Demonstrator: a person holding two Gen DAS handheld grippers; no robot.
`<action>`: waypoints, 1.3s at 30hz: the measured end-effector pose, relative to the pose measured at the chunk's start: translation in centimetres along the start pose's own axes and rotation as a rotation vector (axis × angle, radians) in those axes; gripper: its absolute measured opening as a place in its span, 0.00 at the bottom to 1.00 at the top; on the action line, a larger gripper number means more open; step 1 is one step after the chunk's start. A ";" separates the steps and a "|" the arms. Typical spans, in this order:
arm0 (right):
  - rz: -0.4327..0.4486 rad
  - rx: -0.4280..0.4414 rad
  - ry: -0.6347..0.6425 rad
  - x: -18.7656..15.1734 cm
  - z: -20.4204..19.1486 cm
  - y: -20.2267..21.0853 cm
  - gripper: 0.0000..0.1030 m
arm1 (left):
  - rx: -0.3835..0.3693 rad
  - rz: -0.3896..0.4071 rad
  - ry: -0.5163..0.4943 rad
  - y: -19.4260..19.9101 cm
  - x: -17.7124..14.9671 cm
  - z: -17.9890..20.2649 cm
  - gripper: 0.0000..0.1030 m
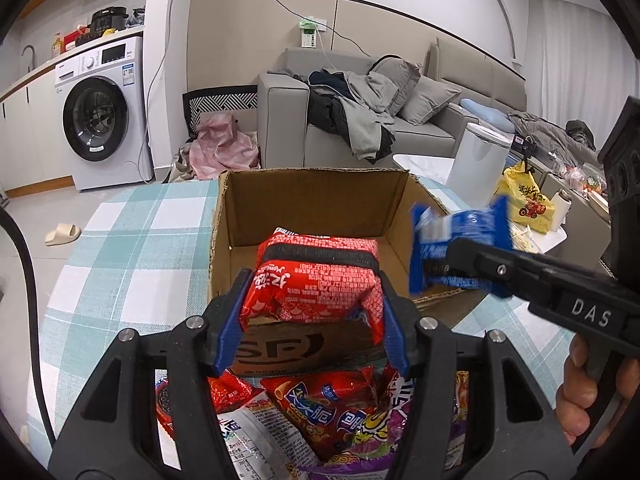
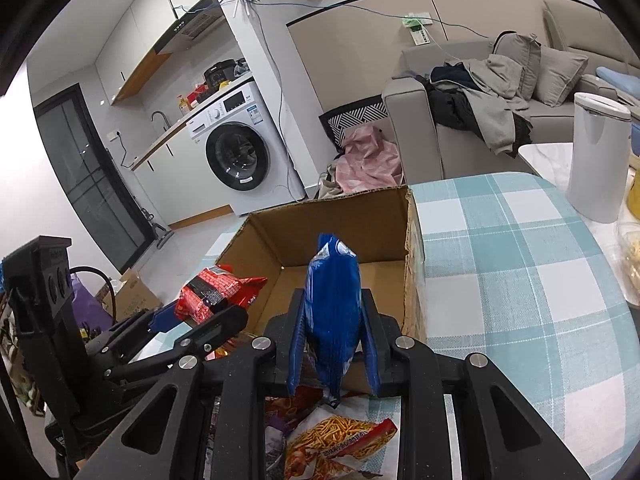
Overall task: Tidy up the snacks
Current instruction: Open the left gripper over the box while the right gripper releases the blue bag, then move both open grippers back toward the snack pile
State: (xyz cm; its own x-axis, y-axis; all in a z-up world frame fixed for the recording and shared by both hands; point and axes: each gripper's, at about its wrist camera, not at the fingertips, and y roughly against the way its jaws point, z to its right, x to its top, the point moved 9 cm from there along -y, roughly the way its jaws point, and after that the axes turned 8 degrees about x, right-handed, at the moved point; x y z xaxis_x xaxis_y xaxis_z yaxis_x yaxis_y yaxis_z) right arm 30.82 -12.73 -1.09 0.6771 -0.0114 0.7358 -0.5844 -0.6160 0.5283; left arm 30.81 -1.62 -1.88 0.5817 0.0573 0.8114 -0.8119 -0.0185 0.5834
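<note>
My left gripper is clamped on a red pack, pads pressing both sides, jaws about half spread by its width. The pack hangs over the near wall of the box, level with its rim. My right gripper is pinched tight on a blue pack, held upright on edge, also above the near edge of the box. From the left wrist view the blue pack sits at the right wall of the box, not inside. Box floor looks bare. More snacks lie piled on the checked cloth below both grippers, just in front of the box.
</note>
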 end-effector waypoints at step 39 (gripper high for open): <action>-0.070 -0.068 0.167 -5.9 -2.1 6.6 1.00 | 0.005 0.064 -0.003 12.3 -5.3 -3.3 0.99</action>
State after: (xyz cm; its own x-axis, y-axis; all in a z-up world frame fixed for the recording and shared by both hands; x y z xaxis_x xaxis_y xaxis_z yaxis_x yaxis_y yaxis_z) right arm 22.07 -15.02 -1.03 0.6369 0.1642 0.7532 -0.5712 -0.5556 0.6041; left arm 17.60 1.18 0.87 0.5285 0.0524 0.8473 -0.8475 -0.0268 0.5302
